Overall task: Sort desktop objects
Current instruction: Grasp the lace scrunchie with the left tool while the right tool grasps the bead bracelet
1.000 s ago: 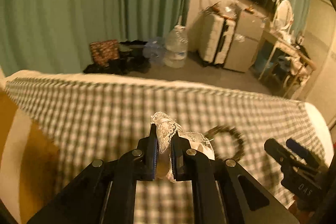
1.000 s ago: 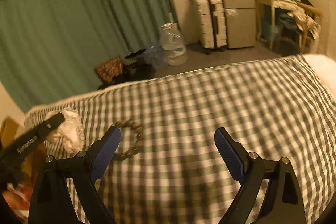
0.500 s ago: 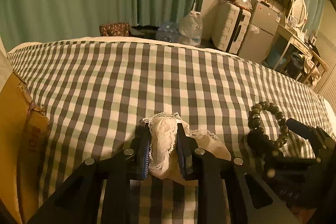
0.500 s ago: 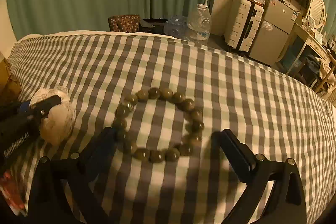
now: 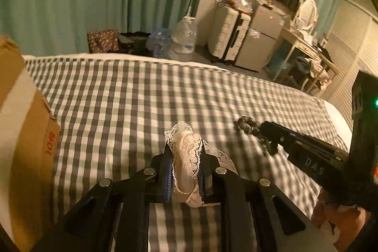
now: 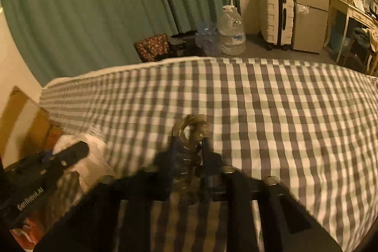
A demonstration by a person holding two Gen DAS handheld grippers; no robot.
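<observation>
We hold both claws over the checked bedspread (image 5: 141, 96): left gripper (image 5: 184, 157) clamped on the lace cloth (image 5: 186, 150), right gripper (image 6: 189, 150) pinching the bead bracelet (image 6: 193, 126). Cardboard box (image 5: 26, 134) left, green curtains (image 6: 106, 4) behind.

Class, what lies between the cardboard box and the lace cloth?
Only bare checked bedcover between cardboard box and lace cloth, seen from the left wrist.

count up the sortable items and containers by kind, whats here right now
lace fabric piece: 1, clamped in the left gripper
bead bracelet: 1, clamped in the right gripper
cardboard box: 1, at the left edge of the checked bedspread
total: 3
</observation>
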